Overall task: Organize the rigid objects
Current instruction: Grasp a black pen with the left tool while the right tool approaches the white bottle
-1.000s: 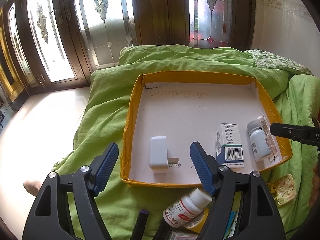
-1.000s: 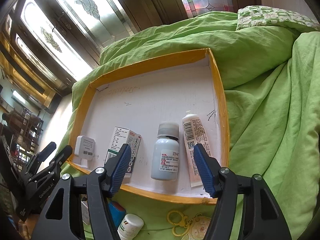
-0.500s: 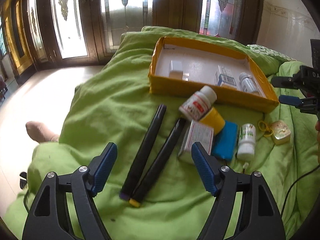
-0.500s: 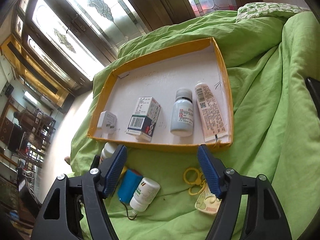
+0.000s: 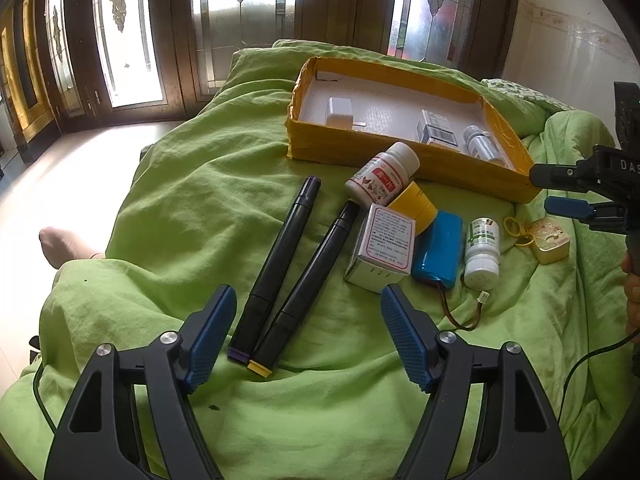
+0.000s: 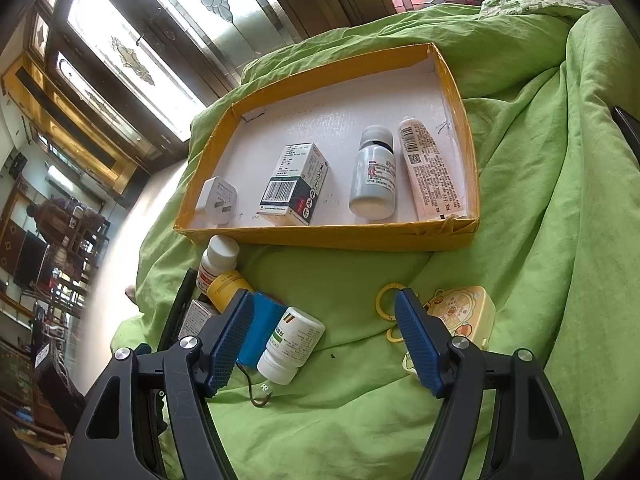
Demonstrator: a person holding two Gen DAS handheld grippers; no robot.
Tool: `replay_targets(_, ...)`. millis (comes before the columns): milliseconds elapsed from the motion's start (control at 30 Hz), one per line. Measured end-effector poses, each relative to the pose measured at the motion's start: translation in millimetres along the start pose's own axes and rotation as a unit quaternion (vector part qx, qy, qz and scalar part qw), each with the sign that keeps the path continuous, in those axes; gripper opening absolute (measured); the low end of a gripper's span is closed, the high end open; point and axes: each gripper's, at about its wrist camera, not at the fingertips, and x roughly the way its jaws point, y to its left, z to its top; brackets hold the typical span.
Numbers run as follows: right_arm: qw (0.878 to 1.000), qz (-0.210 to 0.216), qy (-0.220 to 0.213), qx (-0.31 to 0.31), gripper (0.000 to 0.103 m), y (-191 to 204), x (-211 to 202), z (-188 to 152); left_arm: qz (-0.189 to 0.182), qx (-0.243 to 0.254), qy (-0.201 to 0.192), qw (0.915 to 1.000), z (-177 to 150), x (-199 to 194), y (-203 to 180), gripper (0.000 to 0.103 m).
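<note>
Markers [image 5: 280, 264] between open left claw [image 5: 308, 332]

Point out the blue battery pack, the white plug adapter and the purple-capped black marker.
blue battery pack [image 5: 437, 250], left wrist view, middle of its top face
white plug adapter [image 6: 216, 201], right wrist view, its pronged face
purple-capped black marker [image 5: 278, 262], left wrist view, mid-barrel

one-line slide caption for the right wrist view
Open right gripper hovers over green-striped bottle on the green bedding, near the half-filled yellow tray.
</note>
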Motion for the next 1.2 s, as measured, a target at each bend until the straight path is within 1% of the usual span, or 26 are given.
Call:
replay_targets(33,1.0,0.0,0.0,0.0,0.068,0,0,0,-0.003,0.002,0.001,1.0,1,0,0,0.053)
replay_targets(67,1.0,0.001,0.001,0.0,0.068,0,1,0,-0.009,0.002,0.005,0.9999,1,2,0,0.048)
replay_targets(100,1.0,0.001,0.002,0.0,0.068,0,2,0,-0.015,0.001,0.01,0.9998,2,5,0,0.042)
replay_targets(133,1.0,0.002,0.003,0.001,0.068,0,2,-1,-0.017,0.004,0.013,0.9998,3,8,0,0.038)
replay_targets(267,1.0,0.002,0.005,0.001,0.068,1,1,-5,-0.025,0.026,0.014,0.9993,10,13,-6,0.035)
replay_targets(300,1.0,0.003,0.005,0.001,0.068,1,2,-5,-0.027,0.029,0.015,0.9991,10,15,-7,0.031)
replay_targets(367,1.0,0.003,0.007,0.001,0.068,2,2,-6,-0.032,0.036,0.02,0.9986,11,17,-8,0.03)
replay_targets(467,1.0,0.005,0.01,0.003,0.068,2,4,-7,-0.018,0.05,0.037,0.9979,11,29,-8,0.029)
replay_targets(533,1.0,0.009,0.015,0.005,0.068,3,7,-7,-0.013,0.047,0.052,0.9975,10,40,-6,0.023)
replay_targets(633,0.999,0.016,0.026,0.013,0.068,3,11,-10,-0.012,0.051,0.057,0.997,10,44,-8,0.019)
replay_targets(733,0.998,0.036,0.049,0.03,0.068,0,18,-14,-0.029,0.039,0.059,0.9971,7,38,-7,0.014)
replay_targets(767,0.996,0.046,0.059,0.038,0.066,-1,21,-16,-0.04,0.028,0.06,0.997,5,35,-6,0.013)
replay_targets(867,0.991,0.075,0.09,0.059,0.047,-3,32,-23,-0.069,0.008,0.065,0.9955,-4,24,-8,0.012)
replay_targets(900,0.99,0.082,0.099,0.065,0.044,-3,36,-24,-0.075,0.005,0.068,0.9949,-5,22,-10,0.012)
replay_targets(1000,0.987,0.088,0.116,0.075,0.044,-2,46,-29,-0.072,0.008,0.073,0.9947,-8,23,-14,0.012)
replay_targets(1167,0.987,0.073,0.122,0.077,0.044,0,62,-29,-0.065,0.008,0.076,0.9949,-6,33,-17,0.013)
replay_targets(1200,0.987,0.071,0.124,0.078,0.041,0,65,-29,-0.061,0.012,0.077,0.9951,-6,35,-18,0.013)
